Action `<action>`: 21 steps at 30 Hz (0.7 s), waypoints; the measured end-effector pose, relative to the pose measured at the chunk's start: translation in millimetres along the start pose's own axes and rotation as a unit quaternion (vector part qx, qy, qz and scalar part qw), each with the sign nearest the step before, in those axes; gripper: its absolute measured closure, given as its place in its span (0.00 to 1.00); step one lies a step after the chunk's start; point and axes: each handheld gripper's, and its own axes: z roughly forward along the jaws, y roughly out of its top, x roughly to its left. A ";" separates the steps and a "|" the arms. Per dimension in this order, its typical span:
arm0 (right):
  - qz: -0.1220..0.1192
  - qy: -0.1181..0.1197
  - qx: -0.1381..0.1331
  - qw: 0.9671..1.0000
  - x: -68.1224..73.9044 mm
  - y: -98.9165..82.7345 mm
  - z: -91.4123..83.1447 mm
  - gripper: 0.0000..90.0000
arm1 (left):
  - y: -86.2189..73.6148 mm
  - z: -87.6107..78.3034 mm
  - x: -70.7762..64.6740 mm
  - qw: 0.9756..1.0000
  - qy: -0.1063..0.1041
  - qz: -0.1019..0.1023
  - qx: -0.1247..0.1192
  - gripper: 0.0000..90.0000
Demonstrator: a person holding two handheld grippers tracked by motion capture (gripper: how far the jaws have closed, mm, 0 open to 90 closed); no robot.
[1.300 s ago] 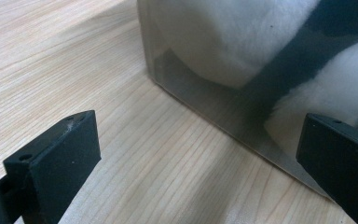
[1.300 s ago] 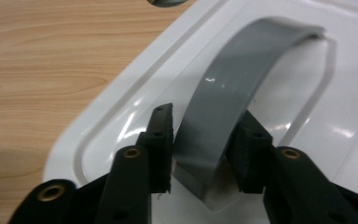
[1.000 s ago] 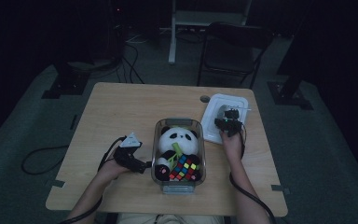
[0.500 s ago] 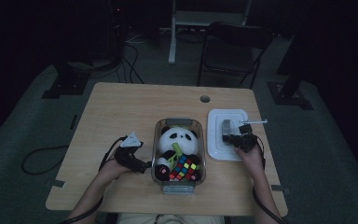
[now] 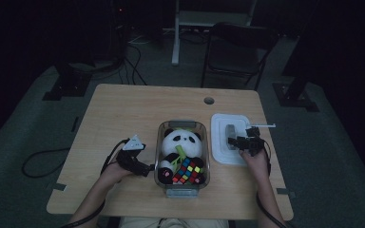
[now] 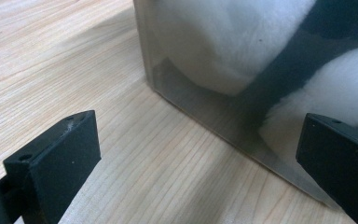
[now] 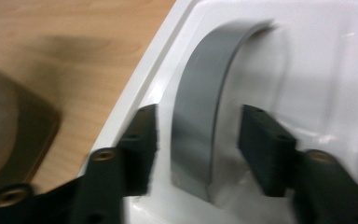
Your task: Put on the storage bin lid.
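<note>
Nearest to us, our left gripper (image 5: 147, 169) rested on the wooden table (image 5: 123, 109) with its jaws spread wide and holding nothing, just beside the left wall of the clear bin (image 5: 167, 132), whose side showed close ahead in the left gripper view (image 6: 205, 112) with the panda plush (image 5: 180, 142) pressed against it and the colourful cube (image 5: 188, 171) lying at the bin's near end. Farther off to the right, the white lid (image 5: 218, 142) lay flat on the table just beside the bin, and our right gripper (image 7: 198, 149) stood over its grey handle (image 7: 205, 126); its jaws had just been opening, and the handle sat between them with a gap on each side, no longer pinched.
</note>
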 end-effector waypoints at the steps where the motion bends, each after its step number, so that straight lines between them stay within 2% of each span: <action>1: 0.000 -0.019 -0.008 1.000 3.0 1.6 -3.1 0.39 | 0.1 -0.2 -0.4 1.000 0.000 0.000 -0.001 0.00; 3: 0.000 -0.043 -0.016 0.999 6.0 3.8 -5.9 0.30 | 0.2 -0.7 -0.7 1.000 0.000 0.001 -0.002 0.00; 6: -0.001 -0.061 -0.035 0.998 12.4 4.3 -8.0 0.18 | 0.6 -1.7 -2.2 1.000 0.003 0.003 -0.003 0.00; 8: -0.005 -0.081 -0.041 0.996 18.7 2.5 -5.9 0.17 | 0.4 -1.6 -2.3 1.000 0.003 0.002 -0.004 0.00; 10: -0.025 -0.104 -0.038 0.994 25.0 0.4 1.3 0.17 | 0.3 -1.4 -2.4 1.000 0.004 0.001 -0.004 0.00; 11: -0.032 -0.117 -0.034 0.992 26.8 -0.6 5.8 0.18 | 0.4 -1.1 -2.4 1.000 0.003 0.002 -0.003 0.00; 13: -0.033 -0.124 -0.037 0.991 27.9 -2.3 12.9 0.26 | 0.7 -0.5 -3.4 1.000 0.005 0.001 -0.004 0.00; 14: -0.035 -0.134 -0.041 0.990 28.8 -3.1 16.4 0.27 | 0.8 0.2 -4.1 1.000 0.004 0.001 -0.005 0.00; 16: -0.037 -0.137 -0.039 0.989 28.7 -3.9 22.5 0.39 | 1.7 1.9 -5.6 1.000 0.002 0.002 -0.004 0.00; 18: -0.041 -0.152 -0.037 0.987 28.5 -4.3 27.1 0.45 | 2.8 3.8 -7.2 1.000 -0.001 0.006 -0.002 0.00; 21: -0.044 -0.154 -0.036 0.986 26.7 -4.1 28.5 0.56 | 4.8 7.3 -9.8 1.000 -0.007 0.009 -0.002 0.00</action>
